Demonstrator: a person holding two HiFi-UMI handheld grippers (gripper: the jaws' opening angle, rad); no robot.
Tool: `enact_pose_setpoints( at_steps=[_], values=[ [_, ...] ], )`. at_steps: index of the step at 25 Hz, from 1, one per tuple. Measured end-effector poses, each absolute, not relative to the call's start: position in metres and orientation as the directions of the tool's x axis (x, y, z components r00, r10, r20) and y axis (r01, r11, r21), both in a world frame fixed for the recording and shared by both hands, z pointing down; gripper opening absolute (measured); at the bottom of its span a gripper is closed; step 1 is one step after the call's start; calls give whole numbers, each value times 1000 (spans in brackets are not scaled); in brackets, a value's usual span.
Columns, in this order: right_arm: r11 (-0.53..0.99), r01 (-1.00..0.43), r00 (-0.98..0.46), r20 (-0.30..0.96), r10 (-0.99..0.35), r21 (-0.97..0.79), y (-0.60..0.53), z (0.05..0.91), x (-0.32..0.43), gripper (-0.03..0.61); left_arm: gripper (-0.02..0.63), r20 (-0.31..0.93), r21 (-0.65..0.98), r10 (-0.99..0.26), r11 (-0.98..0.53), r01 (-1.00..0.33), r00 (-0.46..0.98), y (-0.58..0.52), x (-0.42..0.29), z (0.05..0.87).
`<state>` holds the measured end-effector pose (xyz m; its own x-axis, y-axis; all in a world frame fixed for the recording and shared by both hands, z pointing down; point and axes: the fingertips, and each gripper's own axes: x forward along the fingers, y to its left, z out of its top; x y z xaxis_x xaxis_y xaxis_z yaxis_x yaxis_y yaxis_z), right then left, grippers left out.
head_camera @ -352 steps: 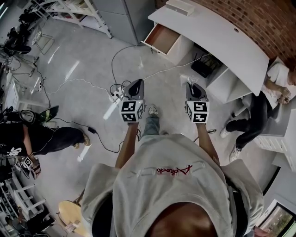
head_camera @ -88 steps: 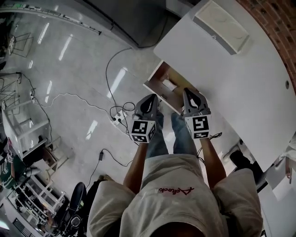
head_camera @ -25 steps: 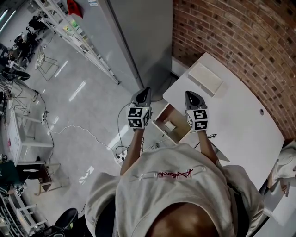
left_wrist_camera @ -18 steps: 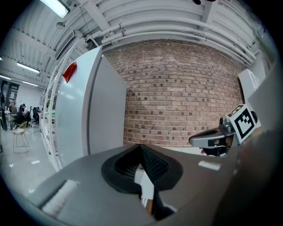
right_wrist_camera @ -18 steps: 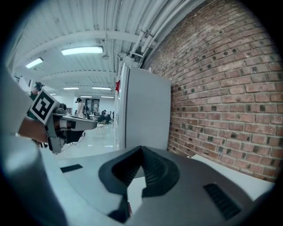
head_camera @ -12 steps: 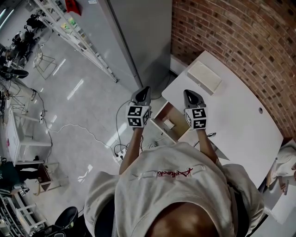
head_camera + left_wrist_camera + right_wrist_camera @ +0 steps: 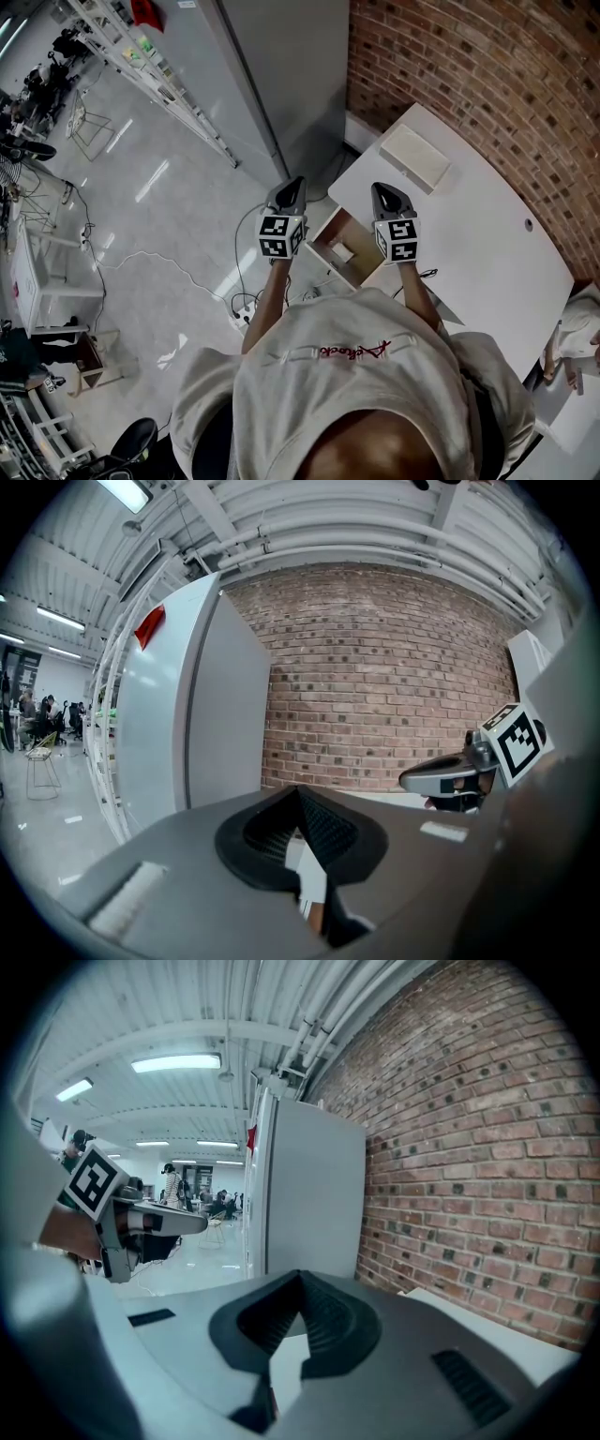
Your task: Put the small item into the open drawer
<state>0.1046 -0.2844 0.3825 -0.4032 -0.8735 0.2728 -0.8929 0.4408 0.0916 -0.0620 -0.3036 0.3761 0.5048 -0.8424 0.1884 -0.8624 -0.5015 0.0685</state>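
Head view alone with small item [image 7: 341, 251] in open drawer [image 7: 360, 234]; left tool [image 7: 294, 185] and right tool [image 7: 384, 191] both closed, empty

Unreadable red script [image 7: 352, 350] on hoodie [image 7: 361, 408]

a white curved desk top [image 7: 487, 244] stands against a red brick wall [image 7: 487, 84], with a flat white rectangular box [image 7: 414, 157] lying near its far end and a small dark round hole [image 7: 527, 225] in its surface closer to the wall. a wood-lined drawer [image 7: 361, 264] is pulled open from the desk's front edge, and a small white item [image 7: 342, 251] lies inside it. beside the desk is a glossy pale grey floor [image 7: 169, 216], where a thin white cable [image 7: 141, 253] trails to a white power strip [image 7: 241, 303].
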Motion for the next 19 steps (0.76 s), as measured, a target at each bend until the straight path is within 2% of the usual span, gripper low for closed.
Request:
enact_pose_setpoints(
  at_steps=[19],
  values=[
    [461,-881,-413,304,-859,106,-319,395,97,12,9,195,83,-849,-485,-871,491,-337,-72,389]
  ],
)
